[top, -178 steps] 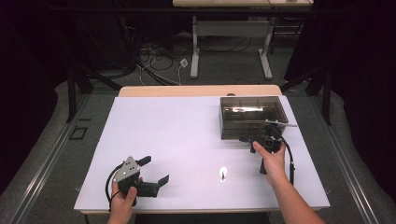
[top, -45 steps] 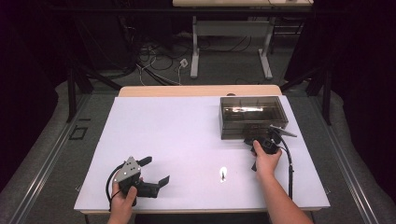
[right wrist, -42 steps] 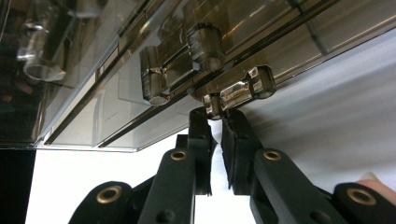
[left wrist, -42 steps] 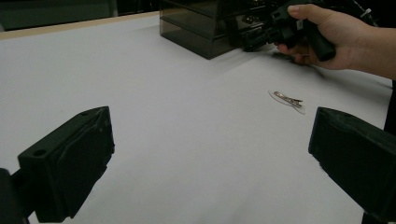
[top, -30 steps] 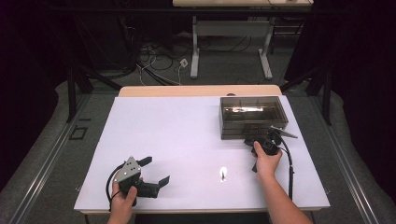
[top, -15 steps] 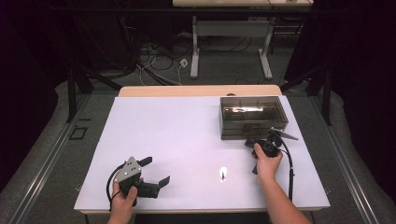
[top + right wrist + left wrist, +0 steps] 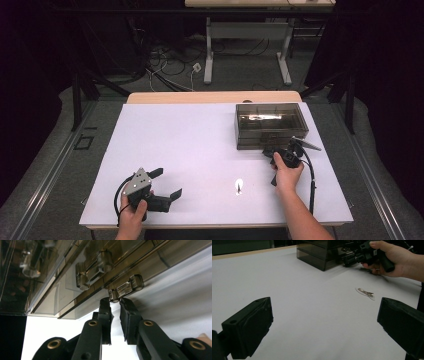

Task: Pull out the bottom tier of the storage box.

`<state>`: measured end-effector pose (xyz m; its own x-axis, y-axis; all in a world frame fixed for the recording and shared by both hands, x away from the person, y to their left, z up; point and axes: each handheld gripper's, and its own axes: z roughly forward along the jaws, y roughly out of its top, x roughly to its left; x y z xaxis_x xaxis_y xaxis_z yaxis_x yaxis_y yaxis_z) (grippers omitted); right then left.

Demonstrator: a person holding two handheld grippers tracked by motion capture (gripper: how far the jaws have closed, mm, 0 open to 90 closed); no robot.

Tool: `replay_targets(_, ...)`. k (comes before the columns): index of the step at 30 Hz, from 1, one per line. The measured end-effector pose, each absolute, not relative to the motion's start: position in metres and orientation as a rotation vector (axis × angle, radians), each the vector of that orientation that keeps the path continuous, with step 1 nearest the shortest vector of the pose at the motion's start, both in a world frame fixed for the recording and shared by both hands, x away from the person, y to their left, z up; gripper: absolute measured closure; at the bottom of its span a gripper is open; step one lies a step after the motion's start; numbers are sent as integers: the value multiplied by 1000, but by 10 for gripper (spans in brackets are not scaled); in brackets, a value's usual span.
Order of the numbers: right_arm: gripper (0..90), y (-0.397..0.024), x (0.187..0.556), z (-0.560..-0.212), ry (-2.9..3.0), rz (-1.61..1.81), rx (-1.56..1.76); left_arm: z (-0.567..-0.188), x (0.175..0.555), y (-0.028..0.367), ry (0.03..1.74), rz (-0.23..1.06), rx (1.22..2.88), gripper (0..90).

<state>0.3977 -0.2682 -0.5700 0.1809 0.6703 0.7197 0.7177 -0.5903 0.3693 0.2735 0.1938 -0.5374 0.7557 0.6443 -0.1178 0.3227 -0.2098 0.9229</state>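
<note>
Drawer box (image 7: 270, 125) at table's far right. My right gripper (image 7: 115, 302) at its lower handle (image 7: 126, 287), jaws just eased apart, barely gripping. I re-pinch squarely, pull straight. Left gripper (image 7: 165, 187) open, idle.

Your left gripper (image 7: 322, 325) holds its jaws wide apart over the bare white table (image 7: 294, 290). Ahead lies a hair clip (image 7: 365, 292) (flat on the table). Beyond, your right hand (image 7: 392, 261) holds the right gripper (image 7: 345, 258) against the smoked drawer box (image 7: 319, 252).
</note>
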Motion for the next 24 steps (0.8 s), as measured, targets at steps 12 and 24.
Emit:
replay_targets(12, 815, -268, 397, -569, -1416, -1393, -2365, -537, 274, 194, 752, 350, 1812, 3)
replay_targets(24, 900, -270, 391, -569, -1381, -1462, -2361, -538, 274, 193, 753, 354, 1808, 4)
